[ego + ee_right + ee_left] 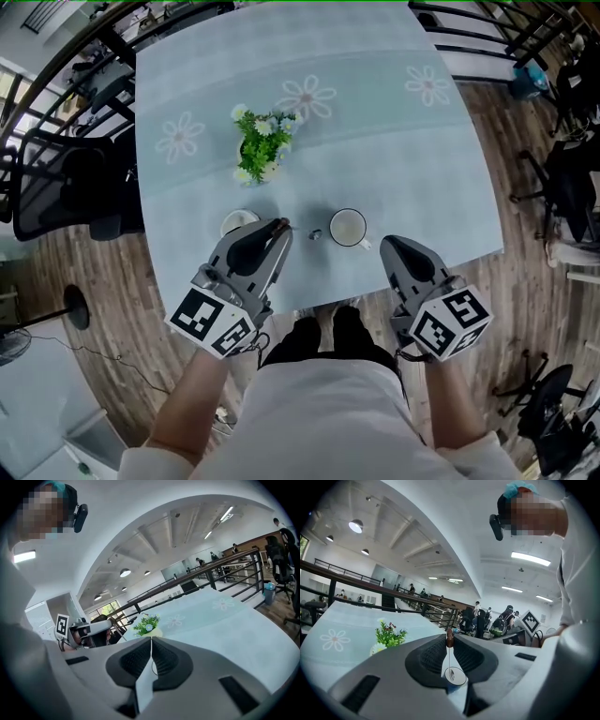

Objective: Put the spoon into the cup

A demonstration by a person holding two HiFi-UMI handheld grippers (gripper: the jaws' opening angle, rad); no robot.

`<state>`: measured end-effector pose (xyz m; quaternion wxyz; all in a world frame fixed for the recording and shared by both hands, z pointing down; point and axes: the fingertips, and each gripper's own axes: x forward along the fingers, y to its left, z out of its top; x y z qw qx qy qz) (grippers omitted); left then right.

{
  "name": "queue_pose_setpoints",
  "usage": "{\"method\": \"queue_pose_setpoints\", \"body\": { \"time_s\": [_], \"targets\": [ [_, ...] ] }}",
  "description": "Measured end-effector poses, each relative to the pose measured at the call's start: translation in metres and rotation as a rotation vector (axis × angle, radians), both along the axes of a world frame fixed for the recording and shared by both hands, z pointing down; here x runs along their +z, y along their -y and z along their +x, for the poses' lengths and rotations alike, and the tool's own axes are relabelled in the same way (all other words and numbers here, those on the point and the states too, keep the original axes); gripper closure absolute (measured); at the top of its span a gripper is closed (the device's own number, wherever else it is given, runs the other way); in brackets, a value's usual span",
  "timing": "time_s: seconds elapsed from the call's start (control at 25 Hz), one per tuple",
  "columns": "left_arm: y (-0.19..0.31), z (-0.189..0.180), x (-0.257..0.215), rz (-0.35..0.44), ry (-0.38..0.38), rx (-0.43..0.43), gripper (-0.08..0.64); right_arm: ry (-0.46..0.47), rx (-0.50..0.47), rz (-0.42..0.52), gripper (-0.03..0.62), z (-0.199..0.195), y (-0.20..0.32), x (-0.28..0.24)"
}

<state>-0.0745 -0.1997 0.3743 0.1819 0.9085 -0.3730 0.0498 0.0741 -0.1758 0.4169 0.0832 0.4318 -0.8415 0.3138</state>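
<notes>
My left gripper (281, 226) is shut on the brown handle end of the spoon (450, 641). The spoon's thin stem runs down from the fingertips to its round bowl (316, 234), which hangs just left of the cup. The white cup (348, 228) stands upright on the pale blue tablecloth near the table's front edge, its handle toward my right gripper. That right gripper (384, 241) is just right of the cup. In the right gripper view its pads (151, 639) meet with nothing between them.
A small pot of green flowers (262, 141) stands behind the cup at mid-table. A small white dish (238, 221) sits beside my left gripper. The table's front edge (375, 295) is close below both grippers. Black chairs (66, 178) stand at the left.
</notes>
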Motion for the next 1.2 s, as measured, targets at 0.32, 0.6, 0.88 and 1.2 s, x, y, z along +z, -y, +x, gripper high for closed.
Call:
{"method": "queue_pose_setpoints", "body": {
  "time_s": [0.32,0.6,0.88,1.2],
  "targets": [
    [0.032,0.028,0.041,-0.053,0.012,0.013,0.503,0.012,0.003,-0.047,0.569,0.022,0.019,0.033],
    [0.043,0.047,0.077,-0.107,0.005,0.018,0.503,0.012,0.041,-0.072,0.569,0.041,0.027,0.053],
    [0.05,0.059,0.11,-0.15,0.012,0.03,0.503,0.003,0.058,-0.095,0.569,0.053,0.027,0.068],
    [0.047,0.068,0.138,-0.183,0.012,0.038,0.503,0.003,0.069,-0.127,0.569,0.06,0.022,0.085]
  ]
}}
